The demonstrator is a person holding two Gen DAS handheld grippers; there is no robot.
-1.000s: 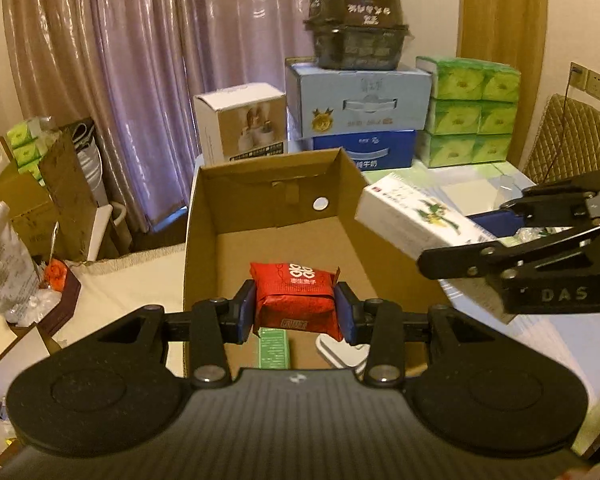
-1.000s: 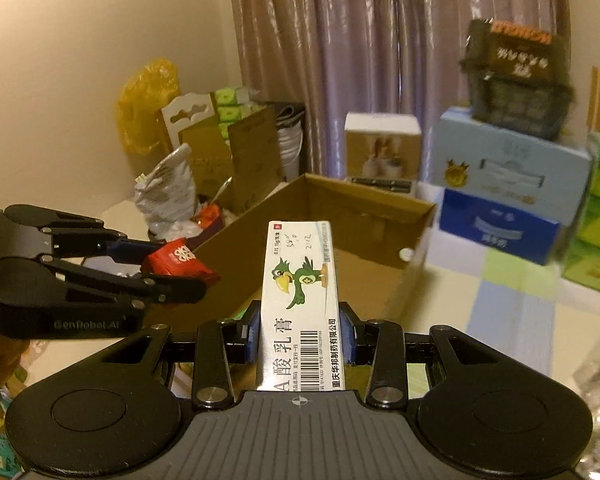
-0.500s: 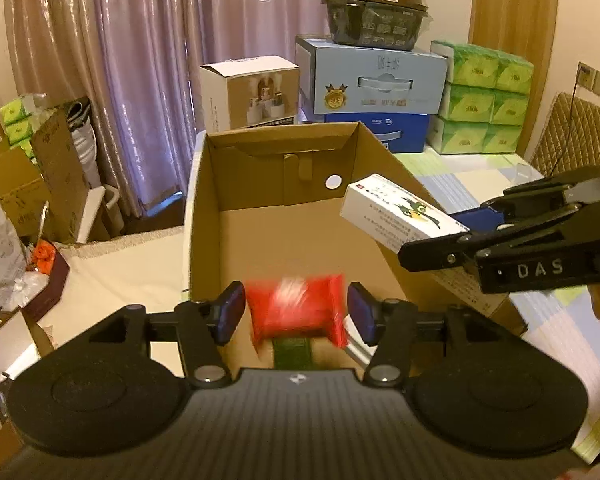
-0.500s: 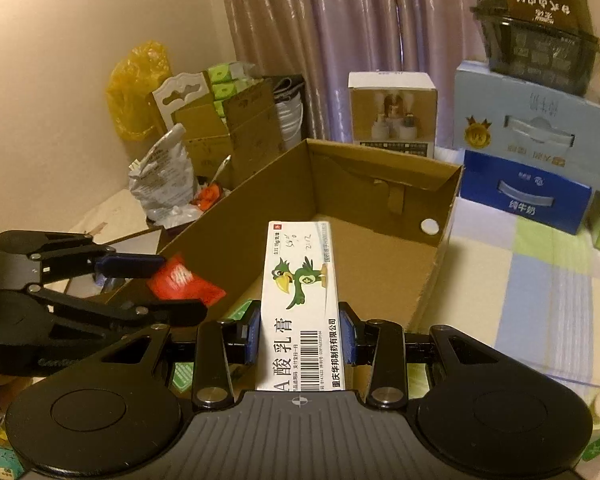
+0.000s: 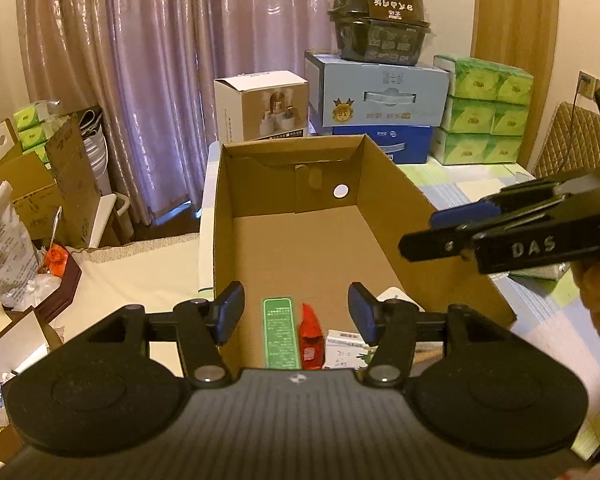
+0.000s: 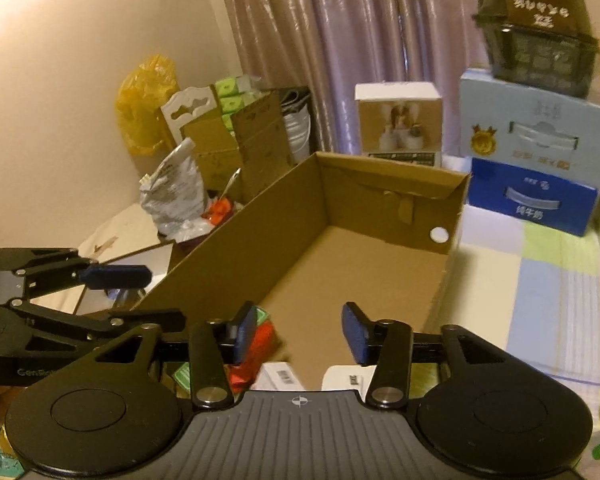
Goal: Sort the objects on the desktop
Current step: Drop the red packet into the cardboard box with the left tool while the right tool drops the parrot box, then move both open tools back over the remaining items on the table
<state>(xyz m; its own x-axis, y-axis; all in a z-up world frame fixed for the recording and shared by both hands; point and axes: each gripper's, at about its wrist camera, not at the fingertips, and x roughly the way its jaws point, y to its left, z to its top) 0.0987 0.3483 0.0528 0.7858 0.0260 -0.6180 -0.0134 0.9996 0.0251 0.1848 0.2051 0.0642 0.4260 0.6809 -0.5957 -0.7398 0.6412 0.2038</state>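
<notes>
Now both tongs gape empty over the cardboard box [image 5: 300,240].
Red packet [image 5: 311,334] lies inside its near end; next calls for fetching another item.

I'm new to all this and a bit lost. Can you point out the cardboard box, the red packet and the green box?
cardboard box [image 5: 396,200], left wrist view, right wall.
red packet [image 5: 311,336], left wrist view, its middle.
green box [image 5: 278,332], left wrist view, its label face.

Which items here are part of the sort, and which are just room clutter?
Job:
- cardboard box
- green pack, red packet and white carton, all in the box
- left gripper and right gripper, both open

Clutter:
- stacked tissue packs
- blue cartons
- yellow bag
</notes>
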